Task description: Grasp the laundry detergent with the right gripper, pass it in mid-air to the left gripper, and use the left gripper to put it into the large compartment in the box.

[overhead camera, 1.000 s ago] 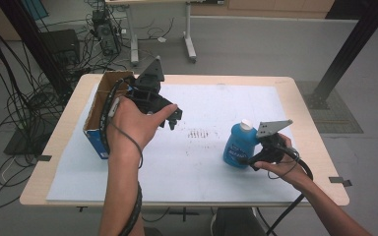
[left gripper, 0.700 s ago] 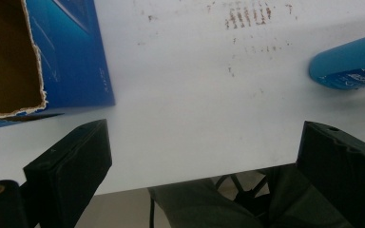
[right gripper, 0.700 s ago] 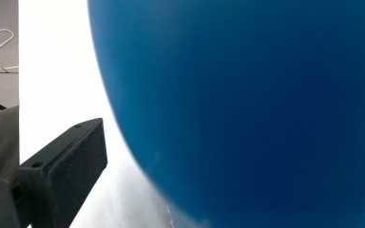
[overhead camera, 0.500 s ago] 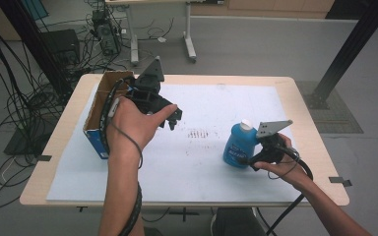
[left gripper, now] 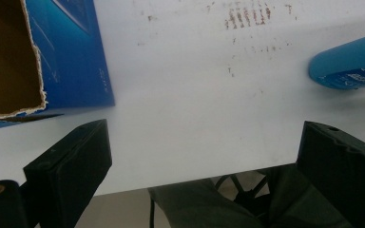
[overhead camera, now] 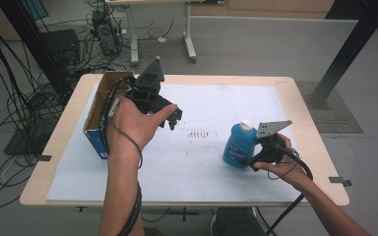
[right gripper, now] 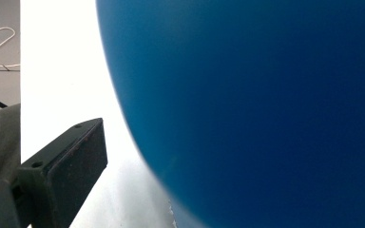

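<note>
while the left gripper (overhead camera: 173,118) gapes empty, the right gripper's (overhead camera: 248,160) grip on the bottle (overhead camera: 238,144) is unclear.

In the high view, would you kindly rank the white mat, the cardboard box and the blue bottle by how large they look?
1. White mat, by far the largest.
2. Cardboard box, open-topped, at the table's left.
3. Blue bottle, smallest, upright beside the right tool.
</note>
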Tool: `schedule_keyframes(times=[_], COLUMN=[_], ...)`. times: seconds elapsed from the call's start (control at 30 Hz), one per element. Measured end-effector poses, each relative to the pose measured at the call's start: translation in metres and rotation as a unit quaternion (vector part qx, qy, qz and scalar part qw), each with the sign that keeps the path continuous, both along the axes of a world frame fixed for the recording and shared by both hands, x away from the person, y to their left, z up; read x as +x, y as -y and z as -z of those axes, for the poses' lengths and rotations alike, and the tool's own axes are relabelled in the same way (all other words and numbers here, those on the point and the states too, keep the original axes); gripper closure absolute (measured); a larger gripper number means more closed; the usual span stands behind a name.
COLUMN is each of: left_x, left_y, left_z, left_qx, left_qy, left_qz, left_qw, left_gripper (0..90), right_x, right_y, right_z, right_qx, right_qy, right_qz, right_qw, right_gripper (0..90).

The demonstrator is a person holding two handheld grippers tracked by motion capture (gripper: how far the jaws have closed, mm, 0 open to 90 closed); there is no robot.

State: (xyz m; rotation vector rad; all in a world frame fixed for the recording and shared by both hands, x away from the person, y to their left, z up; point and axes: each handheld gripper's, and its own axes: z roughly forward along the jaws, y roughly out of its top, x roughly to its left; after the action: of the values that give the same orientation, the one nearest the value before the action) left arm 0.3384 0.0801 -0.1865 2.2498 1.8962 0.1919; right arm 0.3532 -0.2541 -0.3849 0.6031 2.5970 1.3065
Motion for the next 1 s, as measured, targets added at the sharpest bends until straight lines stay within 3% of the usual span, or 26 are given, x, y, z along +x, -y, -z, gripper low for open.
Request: schedule_keyframes(times=[0.63, 1.0], left_x=[-0.0024, -0.0014], left_y=[-0.0003, 0.0003], left_z=[-0.0019, -0.0007], left_qx=[-0.001, 0.000], left_qy=[0.003, 0.001], left_qz=[0.000, 0.002], left_qw=[1.0000, 1.0000], left_gripper=[4.8, 4.8], right_x=[0.0006, 0.0038], right_y=[-0.0007, 0.0019], right_z=[-0.0009, 0.0011], right_qx=[0.000, -0.001], right_qy=[0.002, 0.008], right_qz=[0.000, 0.003], right_qw=[1.0000, 1.0000], right_gripper=[4.3, 13.3])
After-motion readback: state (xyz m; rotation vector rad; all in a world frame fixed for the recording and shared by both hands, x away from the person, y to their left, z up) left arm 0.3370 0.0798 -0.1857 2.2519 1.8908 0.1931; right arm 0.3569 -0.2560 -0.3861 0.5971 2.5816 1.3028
